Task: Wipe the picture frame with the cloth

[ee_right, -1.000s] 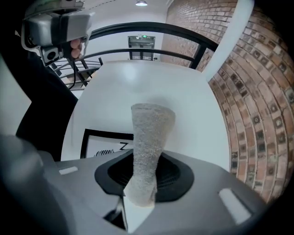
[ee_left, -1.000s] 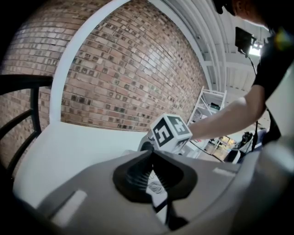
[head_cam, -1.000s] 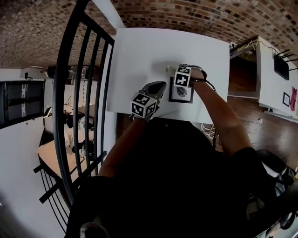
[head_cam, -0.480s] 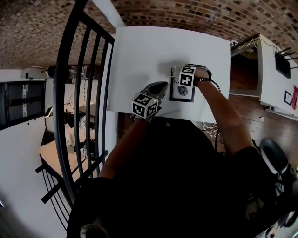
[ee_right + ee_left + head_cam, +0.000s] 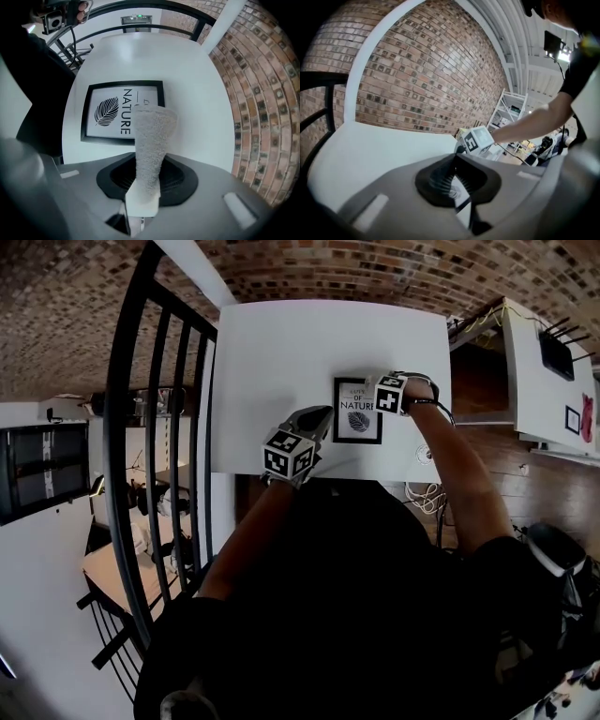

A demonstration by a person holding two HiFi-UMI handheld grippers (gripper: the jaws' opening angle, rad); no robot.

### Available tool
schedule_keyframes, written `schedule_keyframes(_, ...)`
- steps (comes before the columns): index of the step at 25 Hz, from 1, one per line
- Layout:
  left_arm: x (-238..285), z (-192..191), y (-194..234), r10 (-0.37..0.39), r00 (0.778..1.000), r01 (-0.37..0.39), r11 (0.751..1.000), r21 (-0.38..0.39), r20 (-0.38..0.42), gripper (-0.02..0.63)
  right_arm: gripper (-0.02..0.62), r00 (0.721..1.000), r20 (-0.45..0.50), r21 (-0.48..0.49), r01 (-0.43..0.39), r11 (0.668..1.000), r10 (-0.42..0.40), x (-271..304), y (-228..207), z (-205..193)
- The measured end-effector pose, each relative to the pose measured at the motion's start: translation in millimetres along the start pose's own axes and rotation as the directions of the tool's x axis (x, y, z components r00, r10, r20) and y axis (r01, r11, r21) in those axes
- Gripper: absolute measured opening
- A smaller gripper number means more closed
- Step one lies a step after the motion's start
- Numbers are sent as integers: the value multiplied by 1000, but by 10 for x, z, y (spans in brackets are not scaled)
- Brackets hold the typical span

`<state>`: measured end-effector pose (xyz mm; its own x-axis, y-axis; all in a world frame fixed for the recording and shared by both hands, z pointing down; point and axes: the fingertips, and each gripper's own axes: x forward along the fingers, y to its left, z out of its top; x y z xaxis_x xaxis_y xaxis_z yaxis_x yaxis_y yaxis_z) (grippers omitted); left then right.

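A black picture frame (image 5: 357,411) with a leaf print and the word NATURE lies flat on the white table (image 5: 281,352). My right gripper (image 5: 382,395) hovers at the frame's upper right edge, shut on a grey cloth. In the right gripper view that cloth (image 5: 151,136) sticks out of the right gripper (image 5: 145,187) and hangs over the frame (image 5: 112,112) near its right side. My left gripper (image 5: 319,415) rests just left of the frame, apart from it. In the left gripper view the left gripper (image 5: 452,180) is shut with nothing in it.
A black metal railing (image 5: 159,427) runs along the table's left side. Brick surface (image 5: 375,268) lies beyond the far edge. Cables (image 5: 427,498) hang off the near right corner. A second white desk (image 5: 548,362) stands to the right.
My right gripper has slid with the cloth from over the frame's middle to its upper right edge, uncovering the print. The left gripper has stayed put.
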<state>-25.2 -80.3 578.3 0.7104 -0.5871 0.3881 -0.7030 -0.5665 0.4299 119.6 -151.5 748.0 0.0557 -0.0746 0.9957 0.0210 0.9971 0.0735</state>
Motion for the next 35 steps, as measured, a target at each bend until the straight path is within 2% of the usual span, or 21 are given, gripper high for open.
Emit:
schedule_keyframes(3,-5,-6,-39,-5,1000,5,1000,6,-1,0,112,999,32,21,9,1000,-9,-75,31,4)
schedule_keyframes(6,-1,-23,-35,6,1000,-6,1000,10,-15,0,112,997,76,0,26,1000,-25,-174,36,145)
schedule_keyframes(15,-50,-14,80,44,999,-44,999,-7,-12,0,112,989,148,-170,46,984,-21,-361,157,866)
schedule_keyframes(21,-98,-57,153,67,998,-68,998,-17,-14,0,112,988,154,-246,46,968,-7,-328,255,1148)
schedule_keyframes(28,-95,-104,170,77,996,-78,997,-23,-34,0,114,996,92,-248,2,969,21,-107,355,960)
schedule_keyframes(35,-39,-166,98,52,998,-53,998,-18,-45,0,114,998,65,-177,-15,984,27,-26,381,612)
